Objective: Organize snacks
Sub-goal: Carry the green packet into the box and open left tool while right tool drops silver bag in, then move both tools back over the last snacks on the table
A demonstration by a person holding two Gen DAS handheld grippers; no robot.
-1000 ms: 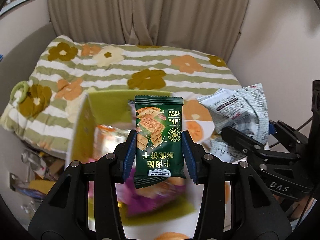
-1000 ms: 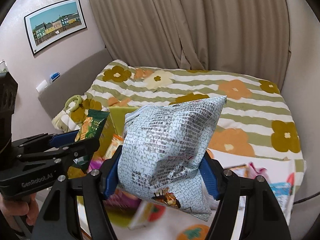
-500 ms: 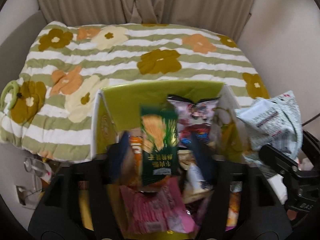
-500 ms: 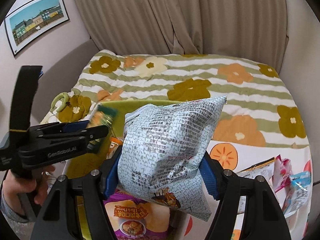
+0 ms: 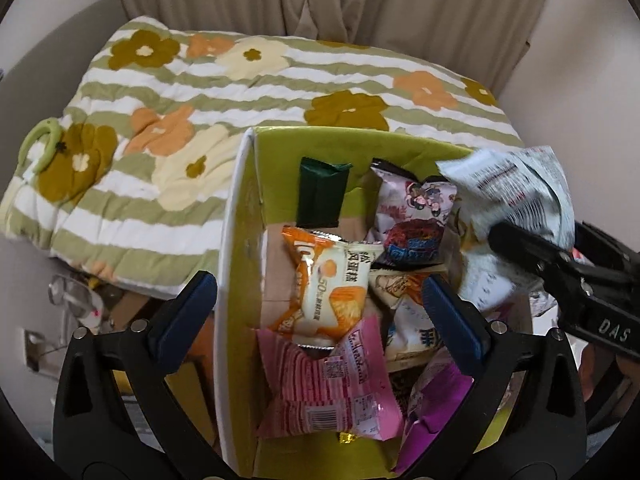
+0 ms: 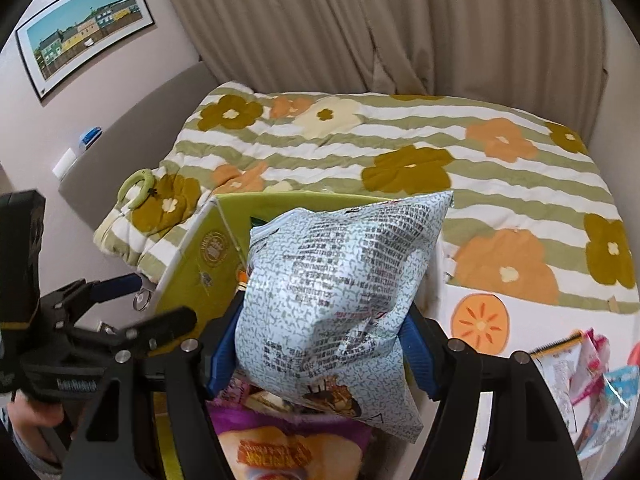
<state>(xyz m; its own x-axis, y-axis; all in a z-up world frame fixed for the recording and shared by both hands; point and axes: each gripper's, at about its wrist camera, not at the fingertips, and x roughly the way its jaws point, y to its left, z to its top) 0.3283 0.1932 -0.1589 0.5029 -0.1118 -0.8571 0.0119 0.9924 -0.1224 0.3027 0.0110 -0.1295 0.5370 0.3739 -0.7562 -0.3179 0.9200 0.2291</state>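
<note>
Over box (image 5: 236, 240), L tool (image 5: 320, 304) opening, empty; R tool (image 6: 320, 356) grips bag (image 6: 340, 280).

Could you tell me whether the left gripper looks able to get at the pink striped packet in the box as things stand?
Probably yes: the left gripper, jaws opening and empty, hangs above the pink striped packet, which lies uncovered on top.
</note>
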